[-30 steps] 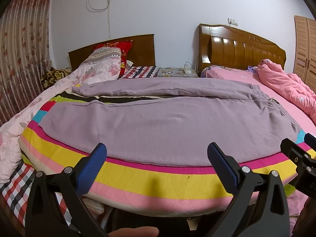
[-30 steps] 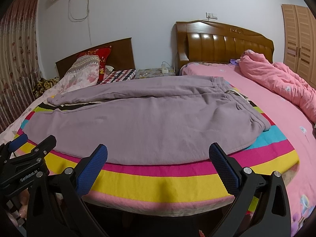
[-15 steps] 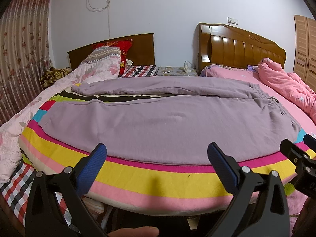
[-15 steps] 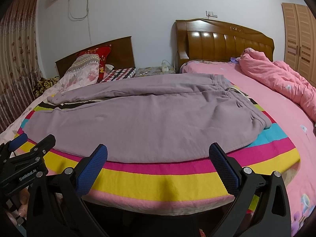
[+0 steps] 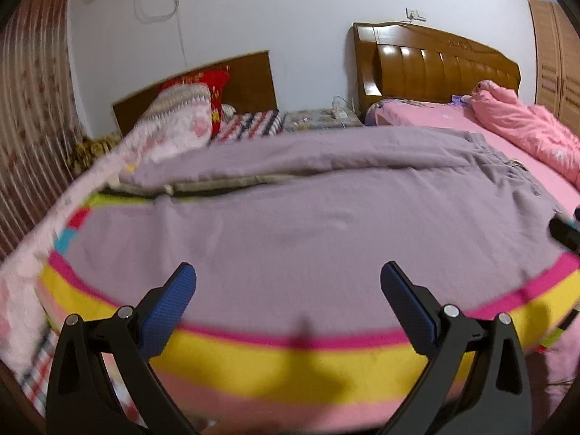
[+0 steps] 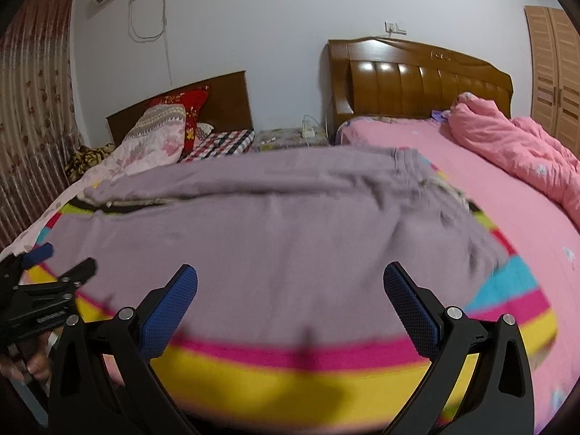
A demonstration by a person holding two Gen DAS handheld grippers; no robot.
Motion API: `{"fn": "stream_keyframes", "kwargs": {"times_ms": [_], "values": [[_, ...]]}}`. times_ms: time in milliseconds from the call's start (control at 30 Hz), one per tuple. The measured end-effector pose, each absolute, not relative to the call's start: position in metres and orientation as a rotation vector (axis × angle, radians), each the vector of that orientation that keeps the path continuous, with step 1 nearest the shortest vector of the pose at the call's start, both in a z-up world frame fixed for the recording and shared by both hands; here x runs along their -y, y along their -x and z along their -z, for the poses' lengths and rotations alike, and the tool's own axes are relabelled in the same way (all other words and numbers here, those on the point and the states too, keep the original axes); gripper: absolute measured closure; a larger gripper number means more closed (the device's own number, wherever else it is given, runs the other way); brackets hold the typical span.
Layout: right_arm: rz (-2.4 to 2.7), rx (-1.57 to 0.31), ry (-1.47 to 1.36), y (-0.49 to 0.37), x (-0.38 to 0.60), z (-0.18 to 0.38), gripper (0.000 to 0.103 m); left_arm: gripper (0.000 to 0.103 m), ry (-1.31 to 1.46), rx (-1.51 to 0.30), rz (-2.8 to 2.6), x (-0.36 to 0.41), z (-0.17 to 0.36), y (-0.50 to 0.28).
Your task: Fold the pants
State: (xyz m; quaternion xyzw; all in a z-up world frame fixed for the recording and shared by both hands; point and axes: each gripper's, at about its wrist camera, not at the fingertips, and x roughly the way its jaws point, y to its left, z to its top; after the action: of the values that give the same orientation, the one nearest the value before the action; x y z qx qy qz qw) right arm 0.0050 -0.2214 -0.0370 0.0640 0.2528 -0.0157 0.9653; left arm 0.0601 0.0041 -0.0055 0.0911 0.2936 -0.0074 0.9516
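Observation:
Mauve sweatpants [image 5: 308, 217] [image 6: 275, 217] lie flat across a striped blanket [image 5: 290, 359] [image 6: 290, 373], legs pointing left, waistband at the right. A dark gap separates the far leg from the near one. My left gripper [image 5: 288, 301] hangs open above the near leg's front edge, nothing between its blue pads. My right gripper [image 6: 290, 301] is open too, over the near hem closer to the waist. In the right wrist view the left gripper [image 6: 54, 275] shows at the left edge, held by a hand [image 6: 32, 366]. Both views are blurred.
A pink bed [image 6: 489, 188] with a crumpled pink duvet [image 6: 514, 148] lies right of the blanket. Pillows [image 5: 181, 116], two wooden headboards [image 6: 417, 87] and a bedside stand [image 6: 290, 136] line the back wall. A curtain [image 6: 32, 108] hangs at left, a wardrobe [image 6: 558, 72] at right.
Both grippers have moved forward and down toward the pants, which now fill more of each view. Their jaws stay open. The pants have not moved.

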Motion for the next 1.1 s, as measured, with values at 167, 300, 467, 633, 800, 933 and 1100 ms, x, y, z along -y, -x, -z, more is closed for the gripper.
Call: {"fn": "stream_keyframes", "kwargs": {"times_ms": [167, 300, 467, 633, 800, 933, 1100], "values": [[-0.023, -0.5, -0.136, -0.082, 0.282, 0.005, 0.004, 0.001, -0.157, -0.557, 0.007, -0.009, -0.02, -0.113], [-0.167, -0.543, -0.064, -0.192, 0.334, -0.005, 0.004, 0.002, -0.051, -0.596, 0.076, -0.003, -0.016, -0.162], [-0.378, -0.687, 0.083, -0.331, 0.365, 0.012, 0.004, 0.002, 0.198, -0.662, 0.167, 0.014, 0.002, -0.204], [-0.494, -0.871, 0.197, -0.441, 0.386, 0.043, 0.006, 0.002, 0.186, -0.839, 0.358, 0.051, 0.039, -0.24], [-0.571, -1.025, 0.226, -0.494, 0.399, 0.077, 0.025, 0.002, 0.154, -0.887, 0.365, 0.066, 0.066, -0.249], [-0.594, -1.062, 0.241, -0.506, 0.396, 0.092, 0.035, 0.002, 0.146, -0.894, 0.373, 0.065, 0.071, -0.25], [-0.566, -0.937, 0.337, -0.455, 0.386, 0.068, 0.087, 0.002, 0.148, -0.896, 0.373, 0.065, 0.072, -0.25]]}}
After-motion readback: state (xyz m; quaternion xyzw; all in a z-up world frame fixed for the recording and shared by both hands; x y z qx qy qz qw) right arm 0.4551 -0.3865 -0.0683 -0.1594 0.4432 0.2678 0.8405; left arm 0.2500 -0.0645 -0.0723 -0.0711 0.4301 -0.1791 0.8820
